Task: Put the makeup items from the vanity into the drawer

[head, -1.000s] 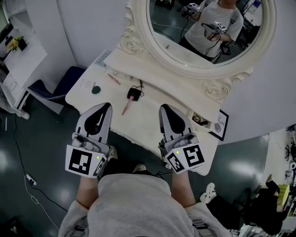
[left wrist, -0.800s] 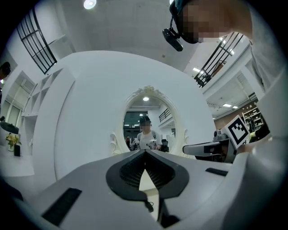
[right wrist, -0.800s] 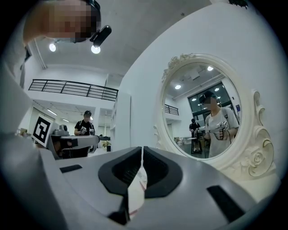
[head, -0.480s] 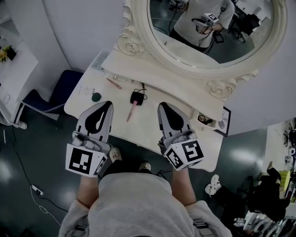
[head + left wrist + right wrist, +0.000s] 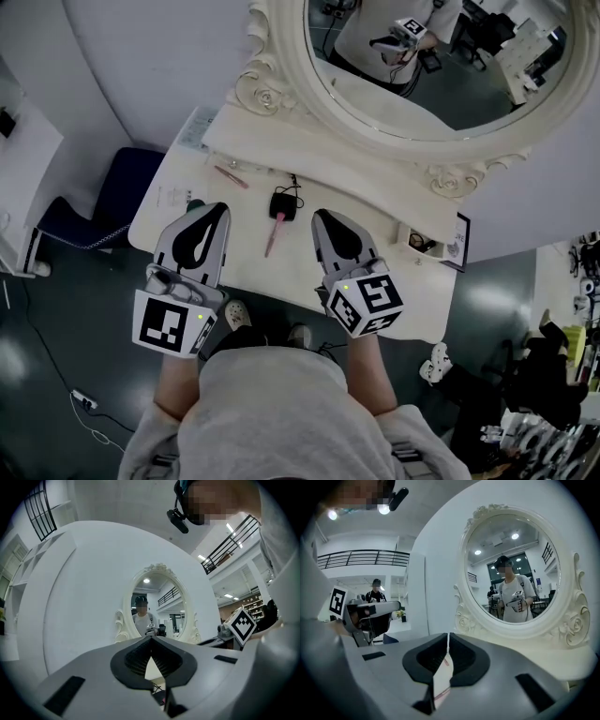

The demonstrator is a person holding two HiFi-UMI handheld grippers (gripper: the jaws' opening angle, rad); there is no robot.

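A cream vanity (image 5: pixel 375 281) with an oval mirror (image 5: pixel 441 56) stands below me. On its top lie a pink tube (image 5: pixel 274 234), a black compact with a cord (image 5: pixel 283 202), a thin pink pencil (image 5: pixel 230 176) and a dark round item (image 5: pixel 194 202) half hidden by my left gripper. My left gripper (image 5: pixel 220 208) (image 5: pixel 151 638) hovers over the vanity's left front, shut and empty. My right gripper (image 5: pixel 322 217) (image 5: pixel 448 634) is just right of the pink tube, shut and empty. No drawer shows.
A blue chair (image 5: pixel 108 202) stands left of the vanity. Small items (image 5: pixel 420 242) and a framed sign (image 5: pixel 457 246) sit at the vanity's right end. A raised shelf (image 5: pixel 309 150) runs under the mirror. Dark floor lies all around.
Both grippers have moved forward over the vanity top, and the right one has sunk a little. The pink tube now lies between their tips. Both stayed shut.
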